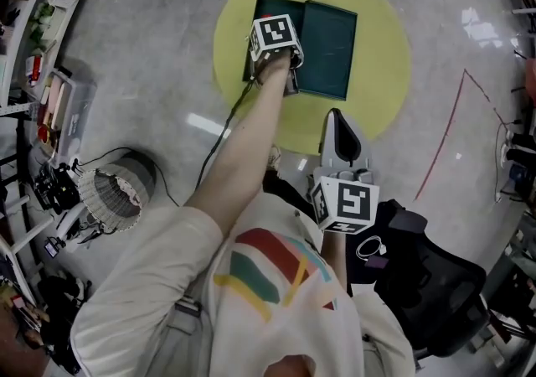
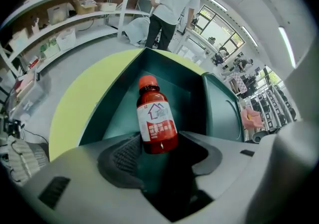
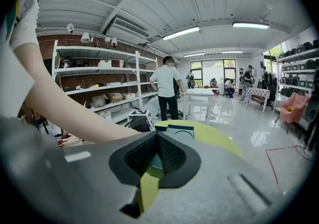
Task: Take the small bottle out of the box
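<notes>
A small red bottle with a red cap and white label sticks out from between the jaws of my left gripper, which is shut on its base. The bottle hangs over the inside of the dark green box, with the box's open lid to the right. In the head view my left gripper points down into the box on the round yellow table; the bottle is hidden there. My right gripper is held back near my body, shut and empty, its pads touching.
Storage shelves run along the left. A wire basket sits on the floor near them, a black chair at lower right. A red tape line crosses the floor. A person stands at the shelves beyond the table.
</notes>
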A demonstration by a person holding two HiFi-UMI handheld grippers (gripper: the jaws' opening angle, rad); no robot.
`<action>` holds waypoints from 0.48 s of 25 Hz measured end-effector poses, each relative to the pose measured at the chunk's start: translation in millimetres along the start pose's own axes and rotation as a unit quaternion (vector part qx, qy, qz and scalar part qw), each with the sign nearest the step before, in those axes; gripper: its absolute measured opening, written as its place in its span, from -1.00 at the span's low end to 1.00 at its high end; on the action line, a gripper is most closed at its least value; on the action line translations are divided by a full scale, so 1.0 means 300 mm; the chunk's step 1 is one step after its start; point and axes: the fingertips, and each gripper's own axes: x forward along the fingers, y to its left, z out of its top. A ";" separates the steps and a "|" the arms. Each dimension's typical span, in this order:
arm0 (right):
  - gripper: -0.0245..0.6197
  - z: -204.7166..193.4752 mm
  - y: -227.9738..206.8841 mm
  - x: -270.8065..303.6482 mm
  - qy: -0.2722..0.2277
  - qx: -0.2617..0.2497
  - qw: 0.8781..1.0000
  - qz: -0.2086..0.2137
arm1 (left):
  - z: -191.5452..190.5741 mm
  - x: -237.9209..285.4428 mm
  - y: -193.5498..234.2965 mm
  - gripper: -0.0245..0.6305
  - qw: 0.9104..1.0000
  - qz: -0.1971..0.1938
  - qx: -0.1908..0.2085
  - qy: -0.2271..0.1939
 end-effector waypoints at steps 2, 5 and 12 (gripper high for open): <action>-0.91 -0.003 0.001 -0.002 0.001 0.001 1.000 0.000 | 0.001 0.002 0.002 -0.21 1.000 0.003 -0.002 -0.001; -0.91 -0.007 -0.004 -0.012 0.000 0.001 1.000 -0.002 | -0.002 0.002 0.001 -0.22 1.000 0.005 0.008 -0.001; -0.91 -0.003 -0.016 -0.035 -0.003 0.003 1.000 -0.007 | 0.007 -0.019 -0.002 -0.24 0.996 0.012 0.087 -0.029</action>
